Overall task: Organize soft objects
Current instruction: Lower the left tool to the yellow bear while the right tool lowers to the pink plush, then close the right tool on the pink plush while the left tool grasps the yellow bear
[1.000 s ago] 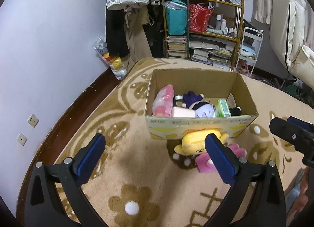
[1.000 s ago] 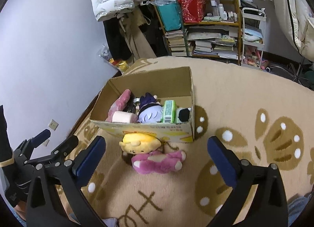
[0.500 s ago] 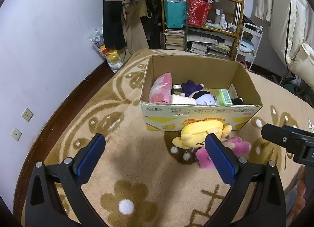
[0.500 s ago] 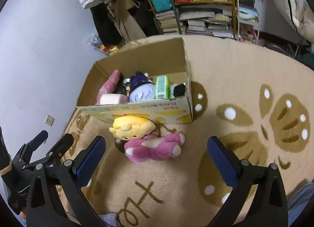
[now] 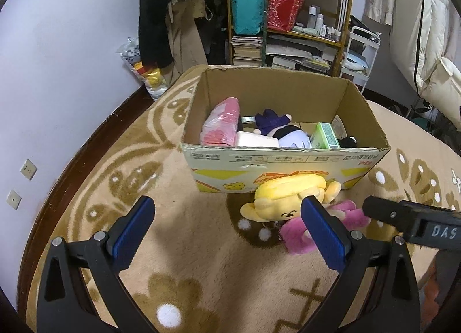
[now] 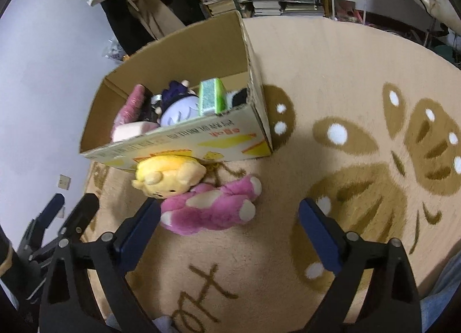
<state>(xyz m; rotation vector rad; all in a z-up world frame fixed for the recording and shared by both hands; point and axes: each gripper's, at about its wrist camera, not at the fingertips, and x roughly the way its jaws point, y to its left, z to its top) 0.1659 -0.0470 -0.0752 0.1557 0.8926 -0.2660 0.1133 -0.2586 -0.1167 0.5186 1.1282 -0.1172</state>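
A yellow plush [image 5: 291, 199] [image 6: 170, 174] and a pink plush [image 5: 344, 222] [image 6: 213, 207] lie on the rug against the front wall of an open cardboard box [image 5: 288, 160] [image 6: 178, 148]. The box holds a pink bag [image 5: 222, 125], a purple-and-white plush [image 5: 285, 134] [image 6: 178, 108] and a green packet [image 5: 325, 135] [image 6: 211, 97]. My left gripper [image 5: 227, 226] is open and empty, above the rug left of the plushes. My right gripper [image 6: 230, 229] is open and empty, its left finger beside the pink plush.
A beige rug with brown flower patterns [image 6: 360, 160] covers the floor. A shelf with books and bags [image 5: 288, 16] stands behind the box. Hanging coats [image 5: 173, 2] and a plastic bag [image 5: 144, 74] are at the wall. A white cart [image 5: 360, 53] stands at the right.
Both grippers have moved forward and lower toward the box and the two plushes. The right gripper now sits close over the pink plush. Both stay open.
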